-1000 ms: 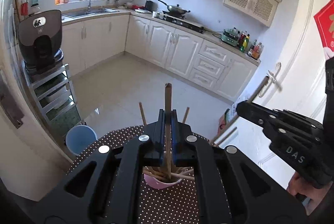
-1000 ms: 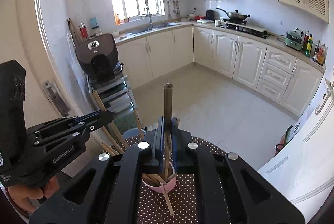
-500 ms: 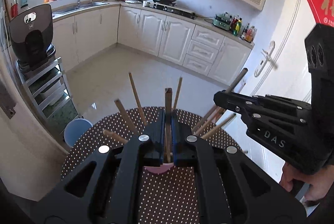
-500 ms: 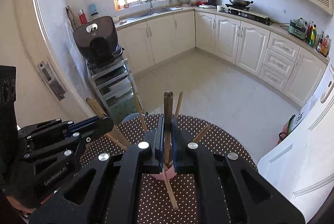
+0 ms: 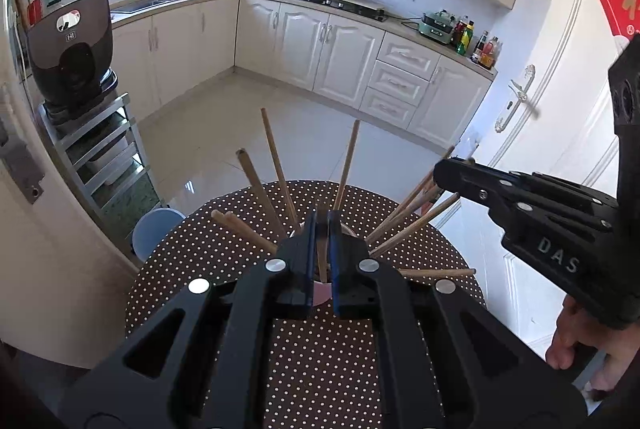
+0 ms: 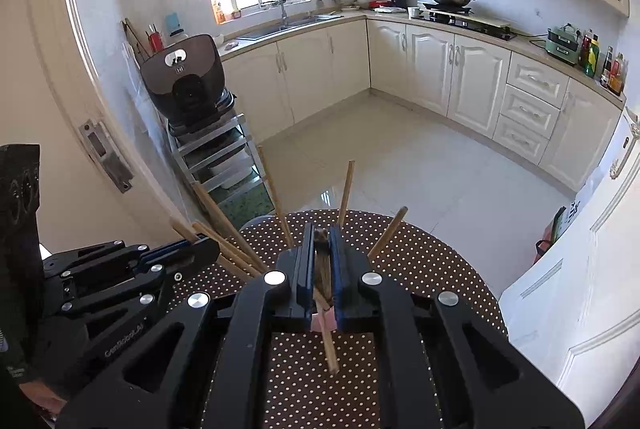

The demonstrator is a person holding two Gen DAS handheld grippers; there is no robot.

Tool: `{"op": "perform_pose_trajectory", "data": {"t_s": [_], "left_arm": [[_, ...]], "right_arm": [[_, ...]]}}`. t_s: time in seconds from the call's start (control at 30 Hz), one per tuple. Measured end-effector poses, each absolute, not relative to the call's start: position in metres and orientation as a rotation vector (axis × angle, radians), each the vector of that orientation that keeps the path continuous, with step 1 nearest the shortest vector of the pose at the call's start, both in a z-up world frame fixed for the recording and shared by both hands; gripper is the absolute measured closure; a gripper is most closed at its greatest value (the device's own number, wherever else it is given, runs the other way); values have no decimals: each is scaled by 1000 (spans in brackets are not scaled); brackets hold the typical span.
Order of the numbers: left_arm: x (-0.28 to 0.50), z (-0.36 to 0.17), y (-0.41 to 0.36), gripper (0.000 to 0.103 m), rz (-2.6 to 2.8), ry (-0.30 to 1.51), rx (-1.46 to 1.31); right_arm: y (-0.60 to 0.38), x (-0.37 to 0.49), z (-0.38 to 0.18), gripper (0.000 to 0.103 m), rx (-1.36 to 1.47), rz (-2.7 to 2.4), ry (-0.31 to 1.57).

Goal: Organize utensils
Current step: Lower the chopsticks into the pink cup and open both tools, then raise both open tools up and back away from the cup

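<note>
Lowered since the earlier frame, your left gripper [image 5: 322,229] now sits with its chopstick [image 5: 321,253] sunk toward the pink cup [image 5: 320,295]; more sticks fan out around it. Both grippers are clamped on one chopstick each, jaws nearly together. Right gripper [image 6: 322,249] holds its stick [image 6: 326,325] over the dotted table [image 6: 420,269]. Judgement: thin, light, stiff wood, smooth enough to pivot; grip mid-shaft. Right view shows that stick's lower end crossing the cup; left view hides it, but shows your hand [image 5: 576,341]
</note>
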State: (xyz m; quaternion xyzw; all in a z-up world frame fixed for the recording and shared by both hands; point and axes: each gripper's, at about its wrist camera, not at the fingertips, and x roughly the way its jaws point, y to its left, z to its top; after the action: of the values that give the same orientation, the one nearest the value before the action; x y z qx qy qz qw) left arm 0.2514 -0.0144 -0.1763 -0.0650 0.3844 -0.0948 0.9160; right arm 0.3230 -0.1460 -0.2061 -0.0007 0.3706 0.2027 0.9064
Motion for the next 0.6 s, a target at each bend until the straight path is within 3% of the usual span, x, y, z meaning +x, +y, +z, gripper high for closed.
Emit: {"op": "perform_pose_trajectory", "data": {"t_s": [0.17, 0.23, 0.33, 0.6], "left_arm": [[242, -172, -13, 92, -197, 795, -127], [235, -168, -13, 84, -197, 786, -126], [224, -161, -12, 61, -200, 759, -118], [192, -138, -12, 51, -202, 690, -79]], "right_arm": [[-148, 306, -196, 88, 16, 411, 739], [-149, 298, -192, 88, 23, 407, 730], [-151, 284, -185, 88, 39, 397, 711], [-155, 247, -169, 87, 61, 368, 662]]}}
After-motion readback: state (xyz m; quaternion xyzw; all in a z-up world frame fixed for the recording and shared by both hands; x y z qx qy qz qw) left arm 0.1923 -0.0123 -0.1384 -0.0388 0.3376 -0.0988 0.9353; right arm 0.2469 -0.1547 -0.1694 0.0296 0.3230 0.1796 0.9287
